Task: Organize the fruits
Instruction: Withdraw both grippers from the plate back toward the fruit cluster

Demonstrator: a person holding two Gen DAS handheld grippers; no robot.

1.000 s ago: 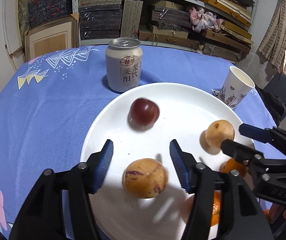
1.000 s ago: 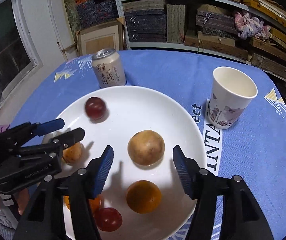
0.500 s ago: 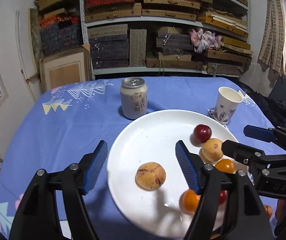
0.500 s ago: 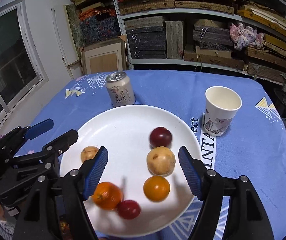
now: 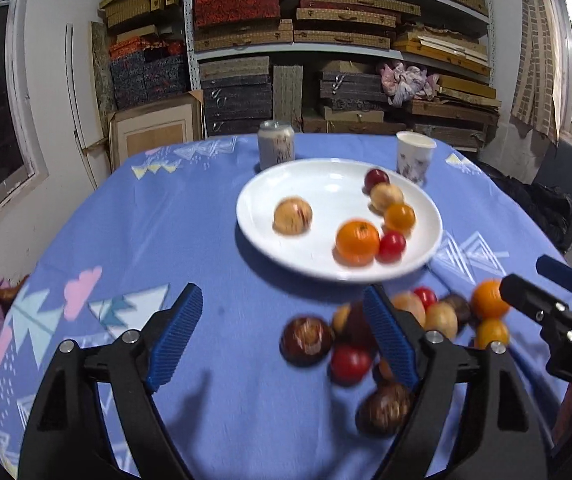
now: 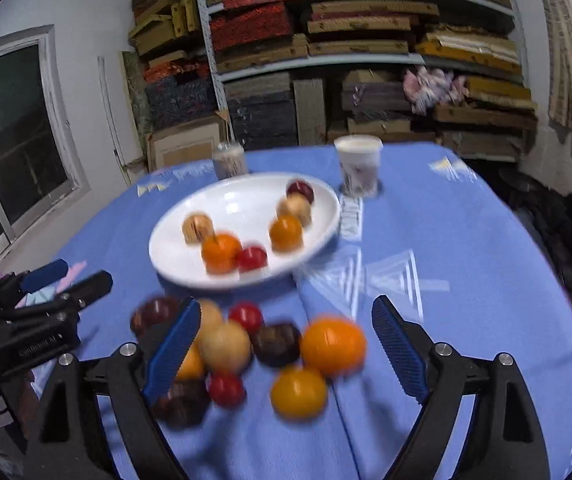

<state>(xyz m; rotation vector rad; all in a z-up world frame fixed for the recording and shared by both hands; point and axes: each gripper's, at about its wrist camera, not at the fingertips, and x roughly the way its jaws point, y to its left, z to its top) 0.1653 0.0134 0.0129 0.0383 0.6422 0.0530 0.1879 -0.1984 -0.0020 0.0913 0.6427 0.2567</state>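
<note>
A white plate on the blue tablecloth holds several fruits: a big orange, a red fruit, a small orange, two tan fruits and a dark red plum. A loose pile of fruits lies on the cloth in front of the plate, with a large orange among them. My left gripper is open and empty, above the cloth left of the pile. My right gripper is open and empty over the pile.
A drink can and a paper cup stand behind the plate. Shelves of stacked boxes fill the back wall. A window is at the left. The table edge is at the right.
Both grippers have pulled back and up from the plate. The plate now sits farther away and the loose fruit pile has come into view. The plum rolled to the plate's right side.
</note>
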